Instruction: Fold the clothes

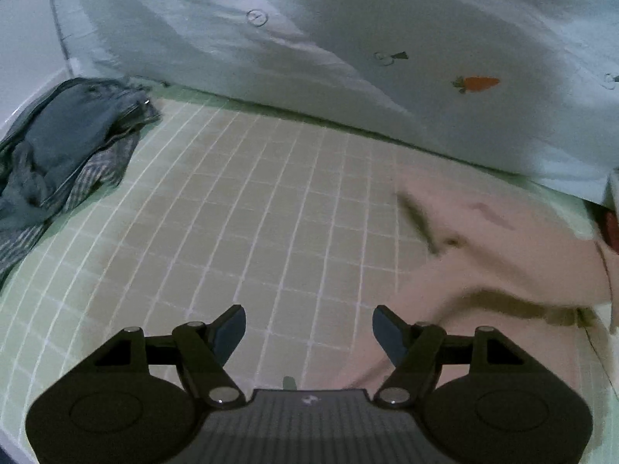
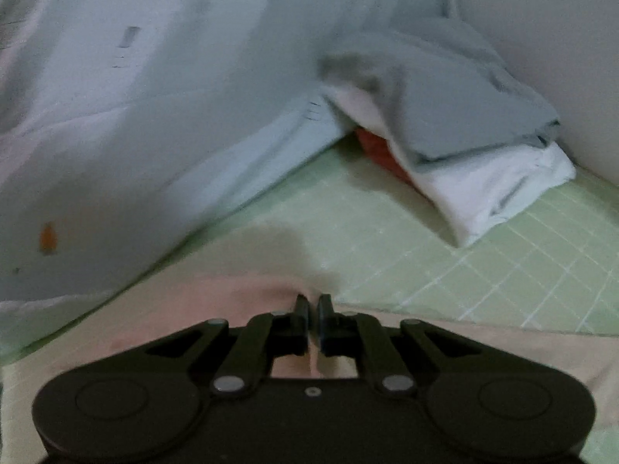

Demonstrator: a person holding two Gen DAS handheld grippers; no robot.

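Observation:
A pale pink garment [image 1: 483,255] lies on the green grid-patterned sheet [image 1: 232,212], to the right of my left gripper [image 1: 309,328]. The left gripper is open and empty, low over the sheet, its right finger by the garment's edge. In the right wrist view my right gripper [image 2: 313,305] is shut on a pinched fold of the same pink garment [image 2: 185,309], which spreads under and beside it.
A pale blue quilt [image 1: 309,38] with a carrot print is heaped along the back and also shows in the right wrist view [image 2: 135,116]. Crumpled blue and checked clothes [image 1: 65,147] lie at left. A stack of grey and white folded clothes [image 2: 464,123] sits by the wall.

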